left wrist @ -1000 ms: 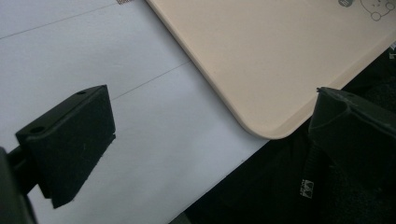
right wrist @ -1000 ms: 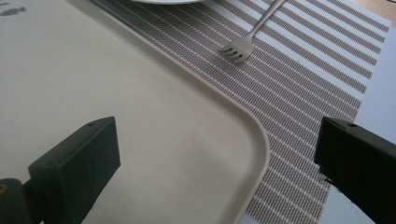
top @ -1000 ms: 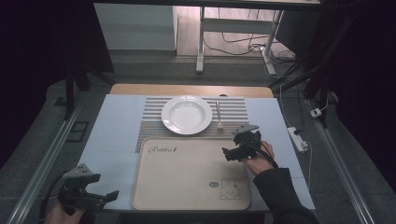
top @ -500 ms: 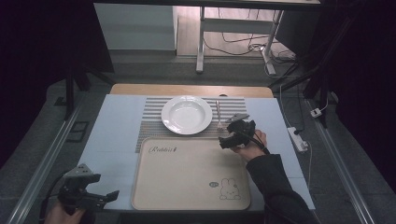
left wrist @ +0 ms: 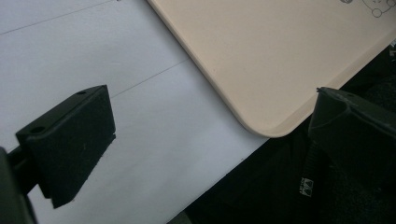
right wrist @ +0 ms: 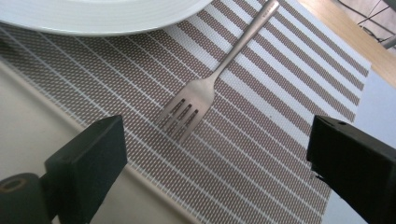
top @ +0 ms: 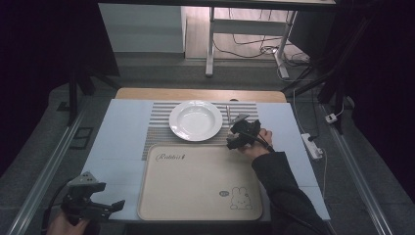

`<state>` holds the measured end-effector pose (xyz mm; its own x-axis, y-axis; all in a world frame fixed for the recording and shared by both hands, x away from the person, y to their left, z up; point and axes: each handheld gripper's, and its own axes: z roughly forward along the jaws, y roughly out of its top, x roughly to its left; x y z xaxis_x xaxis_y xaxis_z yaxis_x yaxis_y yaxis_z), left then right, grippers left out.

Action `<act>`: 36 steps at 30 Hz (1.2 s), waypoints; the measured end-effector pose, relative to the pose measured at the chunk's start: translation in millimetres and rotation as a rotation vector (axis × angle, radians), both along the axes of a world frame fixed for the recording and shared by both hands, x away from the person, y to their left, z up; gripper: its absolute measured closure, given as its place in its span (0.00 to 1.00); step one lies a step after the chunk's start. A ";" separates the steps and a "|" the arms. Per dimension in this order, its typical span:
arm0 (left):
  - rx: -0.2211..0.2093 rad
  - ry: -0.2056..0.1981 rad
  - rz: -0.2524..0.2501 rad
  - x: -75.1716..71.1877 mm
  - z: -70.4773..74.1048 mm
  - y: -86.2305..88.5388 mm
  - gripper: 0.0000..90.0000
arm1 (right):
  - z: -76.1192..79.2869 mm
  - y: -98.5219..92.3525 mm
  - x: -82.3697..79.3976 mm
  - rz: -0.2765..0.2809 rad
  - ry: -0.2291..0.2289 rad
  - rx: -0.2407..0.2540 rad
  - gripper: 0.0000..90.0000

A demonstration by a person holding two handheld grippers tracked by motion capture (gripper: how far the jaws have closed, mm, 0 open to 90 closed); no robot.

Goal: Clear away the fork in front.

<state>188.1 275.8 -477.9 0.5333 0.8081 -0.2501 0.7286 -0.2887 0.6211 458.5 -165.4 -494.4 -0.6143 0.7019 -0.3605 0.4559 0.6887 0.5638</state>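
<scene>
Right gripper view is showing the right tongs gaping wide over the fork, which is lying on the striped mat beside the plate. Closing crooked risks skidding the fork into the plate. Left tongs are hanging released.

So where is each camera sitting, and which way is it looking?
High view: above the person's side, facing forward and down on the table; both forearms, left gripper and right gripper show.
Left gripper view: on the left gripper, facing the tray corner; black jaws wide apart.
Right gripper view: on the right gripper, facing the fork beside the plate.
All share the tray.
</scene>
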 end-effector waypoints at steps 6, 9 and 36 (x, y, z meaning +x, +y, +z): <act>0.001 0.002 -0.002 0.2 -0.1 0.0 0.01 | -7.0 5.7 7.3 0.018 0.004 -0.043 0.18; 0.002 0.003 -0.003 0.3 -0.1 -0.2 0.01 | -9.2 7.8 8.4 0.038 0.011 -0.068 0.27; 0.014 0.008 -0.019 0.8 -0.4 -2.0 0.01 | -16.0 25.5 -1.6 0.170 -0.068 -0.329 0.99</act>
